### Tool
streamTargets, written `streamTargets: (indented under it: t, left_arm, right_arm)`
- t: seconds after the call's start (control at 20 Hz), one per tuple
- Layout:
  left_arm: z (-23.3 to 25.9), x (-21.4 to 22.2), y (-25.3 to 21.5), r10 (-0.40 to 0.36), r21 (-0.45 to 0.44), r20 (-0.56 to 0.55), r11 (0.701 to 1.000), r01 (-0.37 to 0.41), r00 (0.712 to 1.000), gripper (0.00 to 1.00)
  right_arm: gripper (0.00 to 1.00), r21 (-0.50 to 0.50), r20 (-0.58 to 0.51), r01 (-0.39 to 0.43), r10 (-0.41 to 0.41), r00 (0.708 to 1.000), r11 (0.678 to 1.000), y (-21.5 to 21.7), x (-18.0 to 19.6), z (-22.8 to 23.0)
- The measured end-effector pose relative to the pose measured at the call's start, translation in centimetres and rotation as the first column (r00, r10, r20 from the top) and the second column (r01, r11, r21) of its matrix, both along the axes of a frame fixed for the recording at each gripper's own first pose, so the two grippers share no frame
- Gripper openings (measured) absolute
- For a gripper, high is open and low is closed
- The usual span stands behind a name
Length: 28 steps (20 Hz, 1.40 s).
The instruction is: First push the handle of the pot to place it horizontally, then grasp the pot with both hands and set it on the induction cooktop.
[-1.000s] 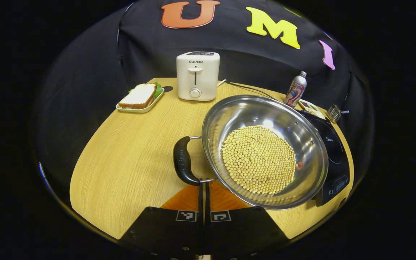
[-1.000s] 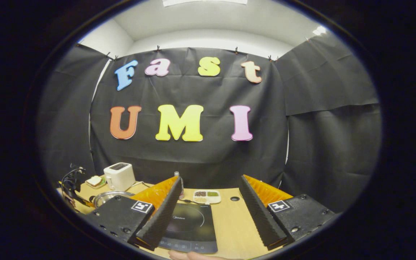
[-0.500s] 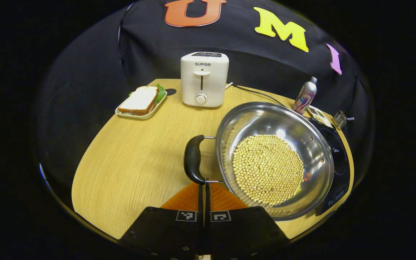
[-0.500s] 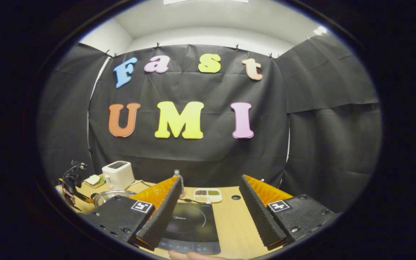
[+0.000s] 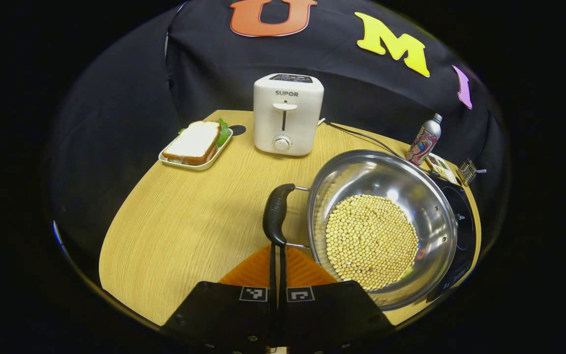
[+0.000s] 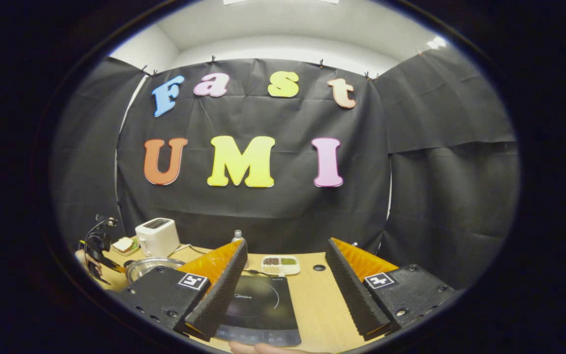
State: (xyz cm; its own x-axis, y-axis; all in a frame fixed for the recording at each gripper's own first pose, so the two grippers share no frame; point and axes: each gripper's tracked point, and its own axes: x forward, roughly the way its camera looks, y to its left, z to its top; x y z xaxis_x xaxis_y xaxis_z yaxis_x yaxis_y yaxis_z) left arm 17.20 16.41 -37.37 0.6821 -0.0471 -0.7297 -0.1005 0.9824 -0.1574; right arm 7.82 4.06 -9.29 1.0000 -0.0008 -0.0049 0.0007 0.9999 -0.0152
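The steel pot (image 5: 430, 206), holding a bed of soybeans (image 5: 371, 241), sits on the wooden table with its far rim over the black induction cooktop (image 5: 462, 221). Its black handle (image 5: 275, 214) stands at the pot's left side, running near to far. My left gripper (image 5: 278, 248) is shut on nothing, its tips against the handle's near end. In the right gripper view my right gripper (image 6: 285, 246) hangs open above the cooktop (image 6: 258, 305); the pot (image 6: 148, 267) lies far left, beside the left gripper (image 6: 97, 248).
A white toaster (image 5: 288, 120) and a sandwich on a tray (image 5: 195, 145) stand at the back left. A bottle (image 5: 425, 140) and a small divided dish (image 5: 439, 166) sit behind the cooktop. The dish (image 6: 280, 265) and a table hole (image 6: 319, 268) lie beyond the right gripper.
In the left gripper view the pot and its handle have shifted right, covering more of the cooktop, while the shut tips stay at the handle's near end. The right gripper has hardly moved.
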Motion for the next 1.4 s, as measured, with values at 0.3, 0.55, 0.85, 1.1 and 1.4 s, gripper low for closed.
streamTargets:
  t: [0.3, 0.55, 0.85, 1.1, 1.4]
  left_arm:
    - [4.3, -1.4, 2.9, 0.070, 0.076, 0.118, 0.994, -0.079, 0.991, 0.00]
    - [7.7, -2.4, 2.1, 0.039, 0.046, 0.243, 0.998, -0.051, 0.969, 0.64]
    - [10.6, -2.6, 0.8, 0.000, 0.065, 0.354, 0.998, -0.025, 0.935, 0.98]
    - [9.2, -0.6, -0.1, -0.016, 0.019, 0.339, 1.000, 0.010, 0.941, 0.98]
    - [6.8, 1.6, -0.4, -0.034, 0.016, 0.299, 0.999, 0.031, 0.954, 0.96]
  right_arm:
    - [0.98, -0.010, -0.012, -0.029, 0.029, 1.000, 1.000, 2.6, 0.7, -0.6]
    - [0.97, -0.011, -0.037, -0.034, 0.034, 0.999, 0.999, 5.2, 2.0, -1.9]
    - [0.98, 0.028, -0.112, -0.091, 0.094, 0.989, 0.995, 9.7, 4.1, -5.0]
    - [1.00, 0.024, -0.241, -0.142, 0.144, 0.960, 0.990, 14.2, 6.6, -10.1]
    - [0.97, 0.049, -0.412, -0.189, 0.192, 0.891, 0.981, 18.3, 10.0, -17.4]
